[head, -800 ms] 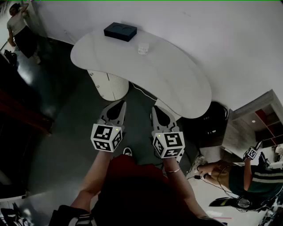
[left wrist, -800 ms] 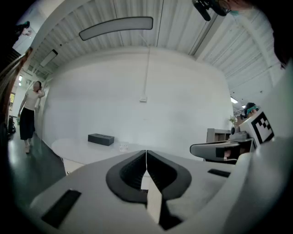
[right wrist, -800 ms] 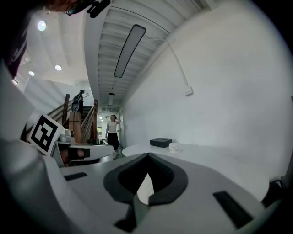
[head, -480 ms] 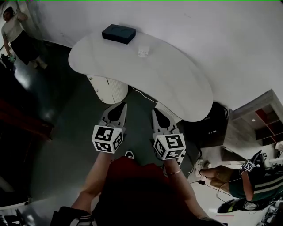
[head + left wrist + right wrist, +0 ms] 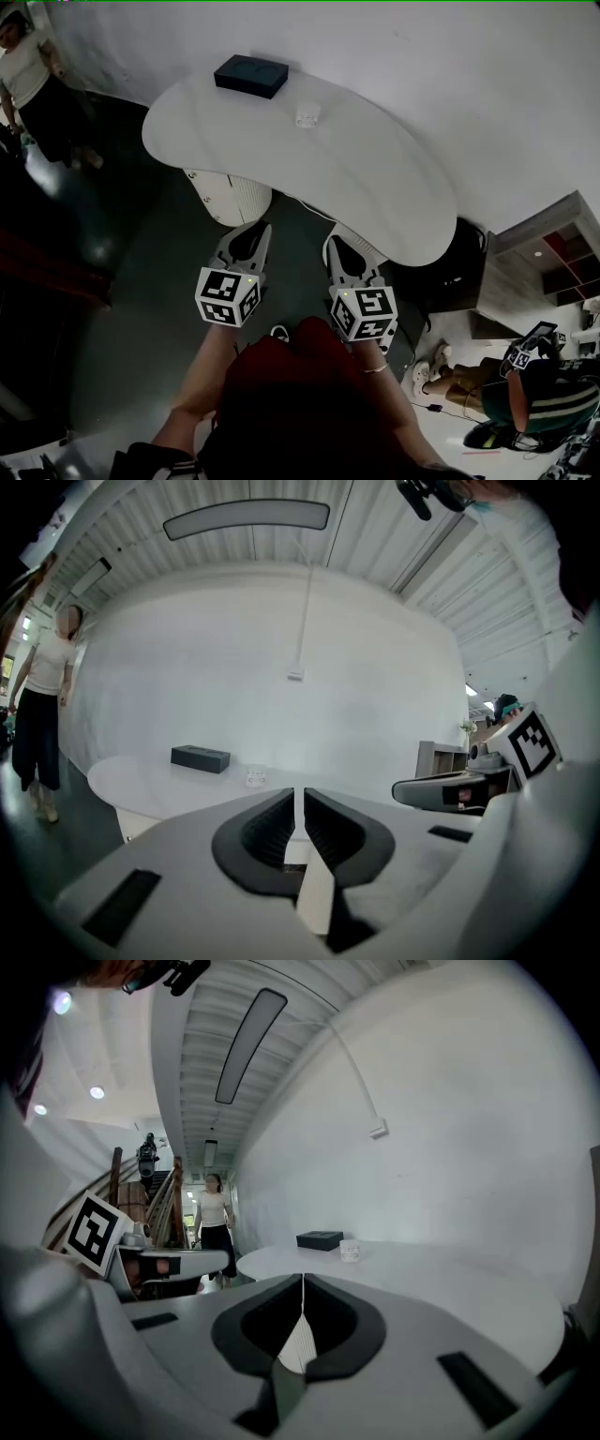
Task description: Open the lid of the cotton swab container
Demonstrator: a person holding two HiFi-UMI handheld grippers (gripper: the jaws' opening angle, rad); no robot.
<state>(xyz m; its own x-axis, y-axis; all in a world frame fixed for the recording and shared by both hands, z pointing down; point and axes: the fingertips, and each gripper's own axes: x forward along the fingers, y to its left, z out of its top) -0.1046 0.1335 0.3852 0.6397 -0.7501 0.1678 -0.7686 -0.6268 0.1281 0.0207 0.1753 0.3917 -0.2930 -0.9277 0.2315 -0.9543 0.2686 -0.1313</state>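
The left tool [image 5: 253, 228] and the right tool [image 5: 332, 240] are held side by side, well short of the near edge of a white curved table [image 5: 375, 187], both aimed roughly toward 12 o'clock in the head view. In the left gripper view the jaws are seen drawn together with only a thin slit between the black pads and nothing caught in it; in the right gripper view the jaws are seen pressed together at the tips, likewise empty. The cotton swab container [image 5: 307, 116], small and pale, is set on the far part of the table, well apart from both tools, with its lid on. A black box [image 5: 250, 75] is placed on the table at about 10 o'clock from the container, near it but not touching. A standing person [image 5: 28, 84] is seen at 10 o'clock from the table, and a seated person [image 5: 525, 394] at 4 o'clock on the floor.
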